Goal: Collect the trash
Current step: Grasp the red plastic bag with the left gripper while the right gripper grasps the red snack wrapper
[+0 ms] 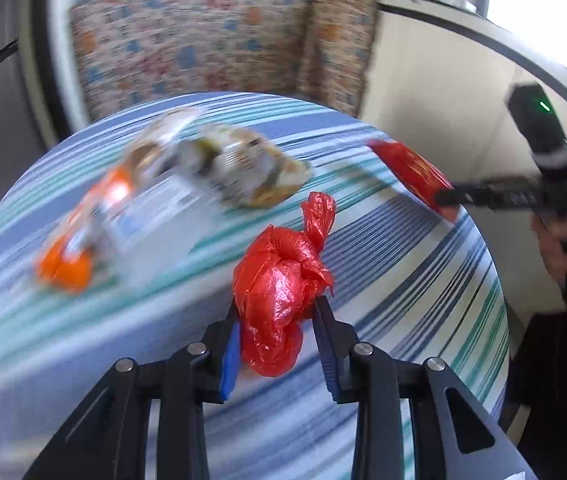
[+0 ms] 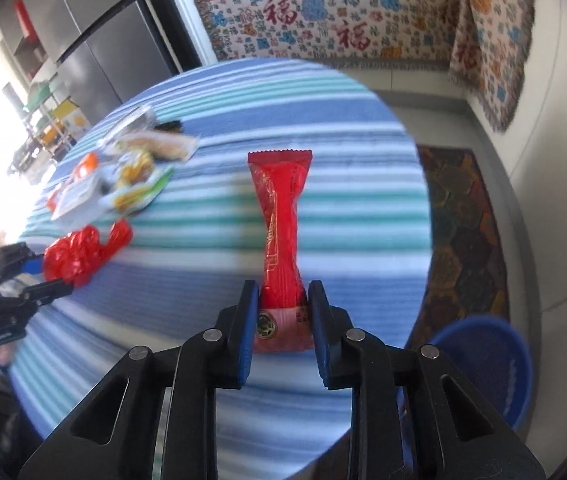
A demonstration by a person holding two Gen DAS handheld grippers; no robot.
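A crumpled red plastic bag (image 1: pixel 279 292) sits between the blue pads of my left gripper (image 1: pixel 278 304), which is shut on it just above the striped tablecloth (image 1: pixel 383 264). In the right wrist view the same red bag (image 2: pixel 75 256) shows at the left edge. A long red snack wrapper (image 2: pixel 281 216) lies lengthwise on the table, and my right gripper (image 2: pixel 282 286) is shut on its near end, pinching it at the waist. In the left wrist view, the red wrapper (image 1: pixel 407 168) is at the table's right rim.
A pile of loose wrappers (image 2: pixel 139 168) and an orange packet (image 1: pixel 67 264) lie on the round table's far left. A blue bin (image 2: pixel 483 368) stands on the floor at the right, beside a dark rug (image 2: pixel 463 220). A patterned cloth (image 2: pixel 323 12) hangs behind.
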